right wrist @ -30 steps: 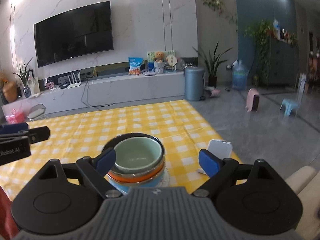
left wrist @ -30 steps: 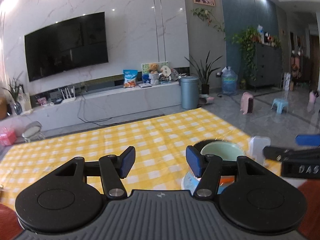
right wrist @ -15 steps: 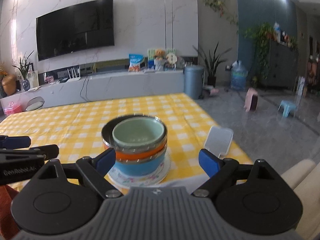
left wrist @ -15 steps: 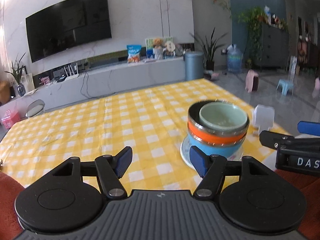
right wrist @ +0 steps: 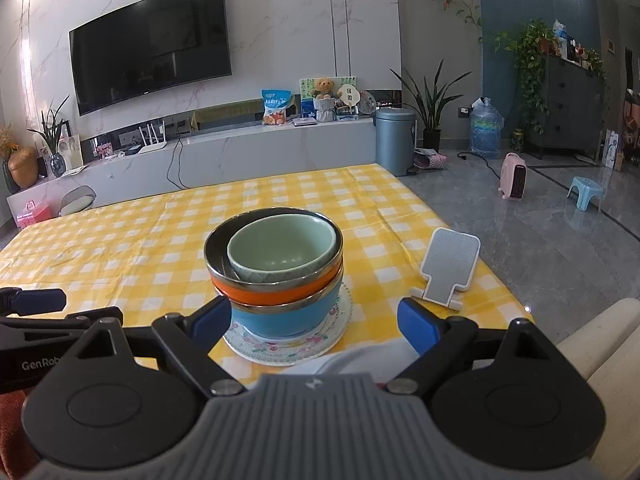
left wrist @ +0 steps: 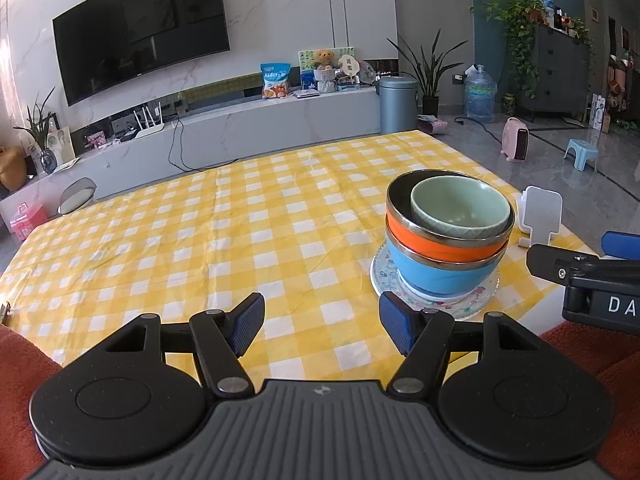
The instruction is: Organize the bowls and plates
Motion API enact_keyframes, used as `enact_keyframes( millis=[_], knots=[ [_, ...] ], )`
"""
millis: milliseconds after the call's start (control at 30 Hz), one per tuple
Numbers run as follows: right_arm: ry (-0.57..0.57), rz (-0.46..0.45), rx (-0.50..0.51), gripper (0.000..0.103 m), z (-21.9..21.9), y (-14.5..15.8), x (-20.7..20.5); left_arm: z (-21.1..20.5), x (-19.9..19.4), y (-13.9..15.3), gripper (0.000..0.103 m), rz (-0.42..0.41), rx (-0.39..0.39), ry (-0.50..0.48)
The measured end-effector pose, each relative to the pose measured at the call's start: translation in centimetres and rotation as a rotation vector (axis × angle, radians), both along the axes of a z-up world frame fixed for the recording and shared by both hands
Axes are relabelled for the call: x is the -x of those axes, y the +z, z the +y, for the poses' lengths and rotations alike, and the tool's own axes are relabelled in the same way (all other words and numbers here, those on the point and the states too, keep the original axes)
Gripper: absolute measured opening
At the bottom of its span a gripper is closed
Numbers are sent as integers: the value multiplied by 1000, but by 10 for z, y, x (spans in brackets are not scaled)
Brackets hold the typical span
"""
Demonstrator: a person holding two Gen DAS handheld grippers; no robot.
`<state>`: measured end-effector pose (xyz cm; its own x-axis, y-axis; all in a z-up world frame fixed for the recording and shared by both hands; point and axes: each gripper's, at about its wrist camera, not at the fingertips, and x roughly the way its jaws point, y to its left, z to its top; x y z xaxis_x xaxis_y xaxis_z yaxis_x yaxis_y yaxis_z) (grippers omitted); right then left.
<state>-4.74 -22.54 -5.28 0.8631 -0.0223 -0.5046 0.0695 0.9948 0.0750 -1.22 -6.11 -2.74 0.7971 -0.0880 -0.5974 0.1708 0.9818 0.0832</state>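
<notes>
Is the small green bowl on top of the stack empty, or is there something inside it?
Empty. The green bowl shows only its bare inner wall and bottom in both views.

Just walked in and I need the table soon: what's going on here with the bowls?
A person holds a two-finger gripper in each hand over the yellow checked table. The left gripper and right gripper both have their jaws open and hold nothing; the left jaws have just been opening. In front of them a green bowl sits nested in an orange bowl, on a blue bowl, on a floral plate. Nothing is gripped yet.
</notes>
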Motion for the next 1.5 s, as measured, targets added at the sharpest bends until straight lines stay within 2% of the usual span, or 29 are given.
enact_keyframes(
  millis=[1500],
  knots=[
    [0, 4, 2, 89, 2, -1, 0, 1, 0, 2, 77, -2, -1, 7]
  ],
)
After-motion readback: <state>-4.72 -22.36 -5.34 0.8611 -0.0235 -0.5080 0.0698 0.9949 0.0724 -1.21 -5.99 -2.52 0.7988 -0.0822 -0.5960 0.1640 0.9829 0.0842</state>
